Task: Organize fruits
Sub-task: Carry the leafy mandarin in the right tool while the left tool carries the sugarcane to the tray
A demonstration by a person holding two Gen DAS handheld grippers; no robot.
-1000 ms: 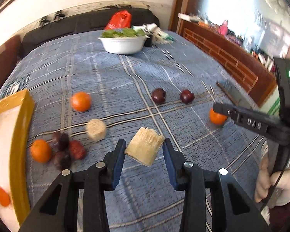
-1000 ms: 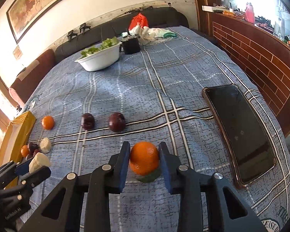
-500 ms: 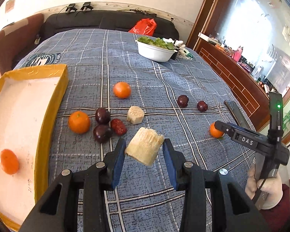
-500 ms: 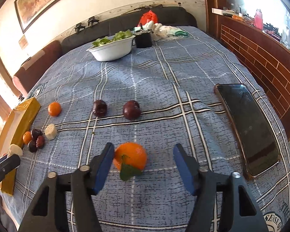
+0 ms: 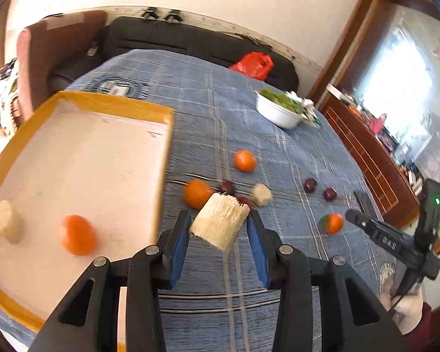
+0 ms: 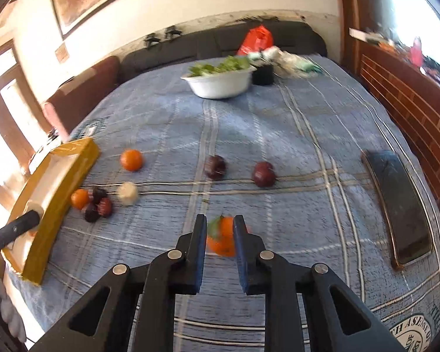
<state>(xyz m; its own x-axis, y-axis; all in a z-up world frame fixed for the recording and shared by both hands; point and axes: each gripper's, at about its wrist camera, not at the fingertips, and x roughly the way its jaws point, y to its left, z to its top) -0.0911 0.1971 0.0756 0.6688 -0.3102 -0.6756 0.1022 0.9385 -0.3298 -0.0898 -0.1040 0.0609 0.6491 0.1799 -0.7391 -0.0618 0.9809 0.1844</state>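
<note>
My left gripper point(image 5: 218, 224) is shut on a pale fibrous sugarcane chunk point(image 5: 220, 224), held above the blue checked cloth just right of the yellow-rimmed tray point(image 5: 164, 152). The tray holds an orange point(image 5: 77, 234) and a pale chunk point(image 5: 7, 221). My right gripper point(image 6: 219, 233) has its jaws nearly shut, with an orange with a green leaf point(image 6: 223, 239) lying on the cloth beyond them; no grip shows. Loose oranges point(image 6: 131, 160), dark plums point(image 6: 215, 167) and another pale chunk point(image 6: 127, 193) lie on the cloth.
A white bowl of greens point(image 6: 220, 80) stands at the back beside a black cup point(image 6: 262, 74) and a red bag point(image 6: 255, 41). A black phone point(image 6: 396, 205) lies at the right. A brick ledge point(image 6: 410, 102) borders the right side.
My left gripper carried the sugarcane chunk left toward the tray. My right gripper let go of the leafy orange, opened wide, then narrowed its jaws while the orange stayed on the cloth.
</note>
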